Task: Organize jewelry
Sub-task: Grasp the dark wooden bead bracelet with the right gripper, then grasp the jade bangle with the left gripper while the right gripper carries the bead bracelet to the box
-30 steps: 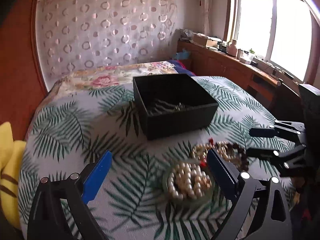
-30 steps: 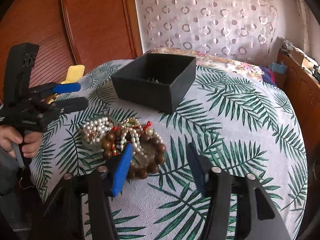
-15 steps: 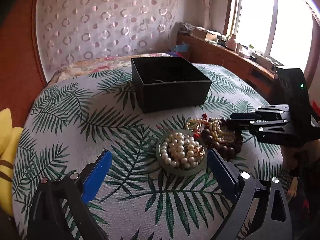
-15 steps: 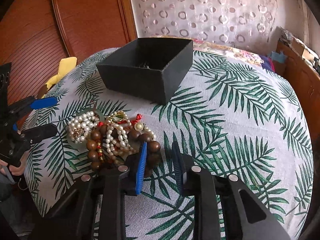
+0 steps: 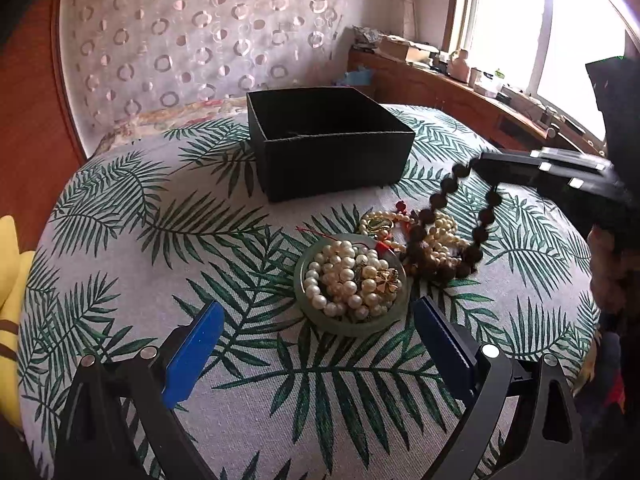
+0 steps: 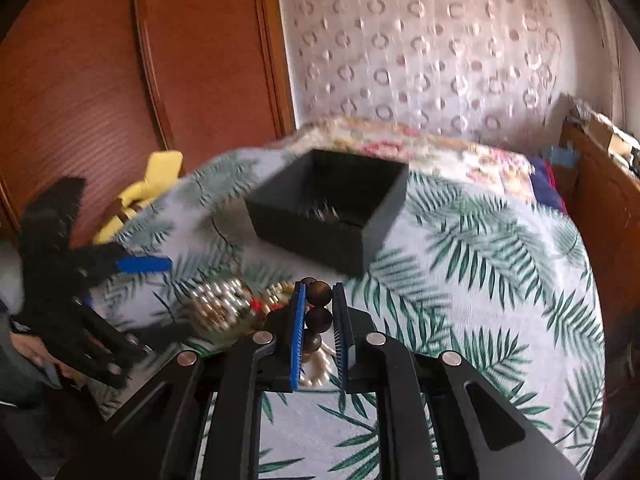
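Observation:
A black open box [image 5: 326, 140] stands on the leaf-print table; it also shows in the right wrist view [image 6: 332, 208]. In front of it lies a pile of pearl strands [image 5: 432, 236] and a green bangle [image 5: 352, 326] filled with pearls. My right gripper [image 6: 319, 304] is shut on a dark wooden bead bracelet [image 6: 319, 294] and lifts it; in the left wrist view the bracelet [image 5: 448, 188] hangs from its tips with its lower part still on the pile. My left gripper [image 5: 316, 336] is open and empty, just before the bangle.
A wooden wardrobe [image 6: 120, 72] stands at the left and a patterned curtain [image 5: 200, 40] behind the table. A yellow cushion [image 6: 156, 172] lies beside the table. A wooden sideboard [image 5: 460, 96] with clutter runs under the window.
My right gripper has shut on the wooden bead bracelet and risen with it. My left gripper has moved closer to the bangle and stays open.

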